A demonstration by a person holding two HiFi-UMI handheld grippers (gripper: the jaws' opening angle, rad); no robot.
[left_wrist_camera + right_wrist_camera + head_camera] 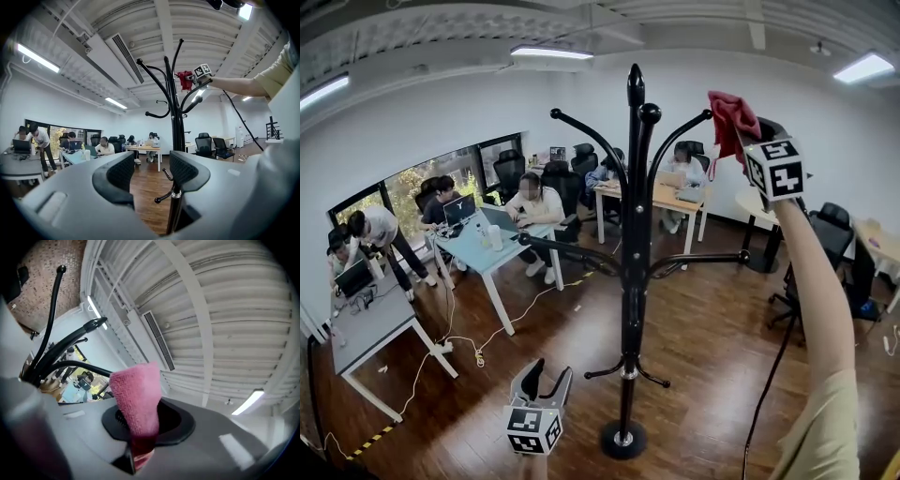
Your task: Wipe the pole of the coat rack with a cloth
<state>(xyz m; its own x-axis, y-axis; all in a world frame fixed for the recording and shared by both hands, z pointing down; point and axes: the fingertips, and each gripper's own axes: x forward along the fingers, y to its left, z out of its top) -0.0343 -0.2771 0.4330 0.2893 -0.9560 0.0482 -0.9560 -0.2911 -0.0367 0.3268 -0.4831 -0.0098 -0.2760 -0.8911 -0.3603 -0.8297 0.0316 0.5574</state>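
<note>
Pink terry cloth (729, 117) is sitting clamped between the jaws of the right gripper (748, 131), which we are holding high, beside the tip of an upper hook (686, 129) of the coat rack (634, 141); we cannot tell whether cloth and hook are touching. In the right gripper view the cloth (138, 399) is standing up out of the closed jaws of the right gripper (140, 430) as a folded wad, with its lower end pinched in the gap and the rack's curved black hooks (61, 357) off to the left. The black pole (632, 262) is standing upright on a round base (623, 439) on the brown wood floor (712, 328). We are holding the left gripper (542, 380) low, near the base and apart from the pole. In its own view the left gripper (152, 176) is showing its jaws spread apart with nothing between them, and the pole (177, 122) is rising beyond the gap, close to the right-hand jaw. The only markings we are making out are the black-and-white square patterns on the right marker cube (774, 169) and the left marker cube (532, 429). Behind the rack, people (530, 202) are sitting at desks (478, 251) with laptops, whose screens are too small to read, and a white cable (502, 328) is trailing across the floor.
</note>
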